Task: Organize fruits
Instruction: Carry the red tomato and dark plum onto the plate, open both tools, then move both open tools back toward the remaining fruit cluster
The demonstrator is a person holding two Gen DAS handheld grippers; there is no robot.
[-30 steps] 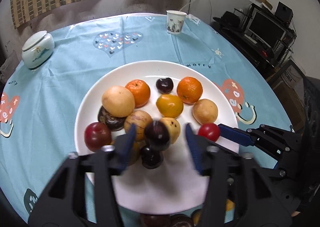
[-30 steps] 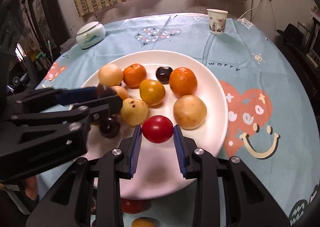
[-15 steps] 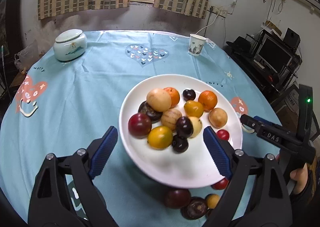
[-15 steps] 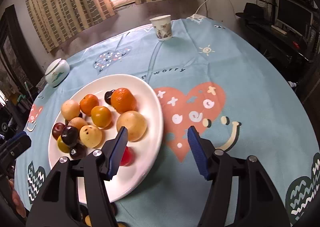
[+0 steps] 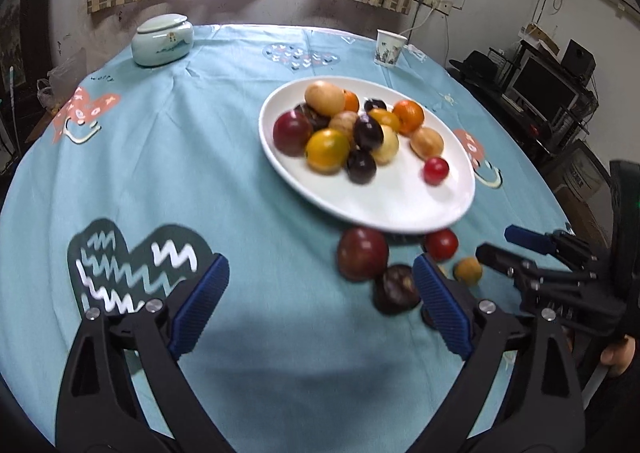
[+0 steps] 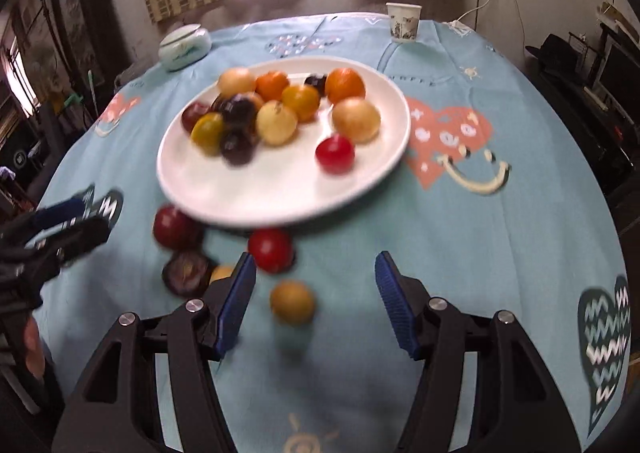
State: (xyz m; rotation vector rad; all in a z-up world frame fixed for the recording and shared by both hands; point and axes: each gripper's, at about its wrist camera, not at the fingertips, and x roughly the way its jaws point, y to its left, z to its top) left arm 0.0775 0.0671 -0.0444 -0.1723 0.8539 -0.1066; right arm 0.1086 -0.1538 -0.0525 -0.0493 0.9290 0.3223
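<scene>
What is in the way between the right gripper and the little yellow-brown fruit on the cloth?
Nothing visible. The right gripper is open, and the yellow-brown fruit lies on the tablecloth almost between its fingers, with bare cloth around it. The red fruit sits farther off, near the plate.

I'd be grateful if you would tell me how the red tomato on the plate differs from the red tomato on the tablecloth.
The red tomato on the plate lies inside the white plate, near its front rim; the red tomato on the tablecloth lies on the cloth just outside that rim. The first sits apart from the fruit pile; the second has loose fruits around it. Both are small, round, glossy red.
</scene>
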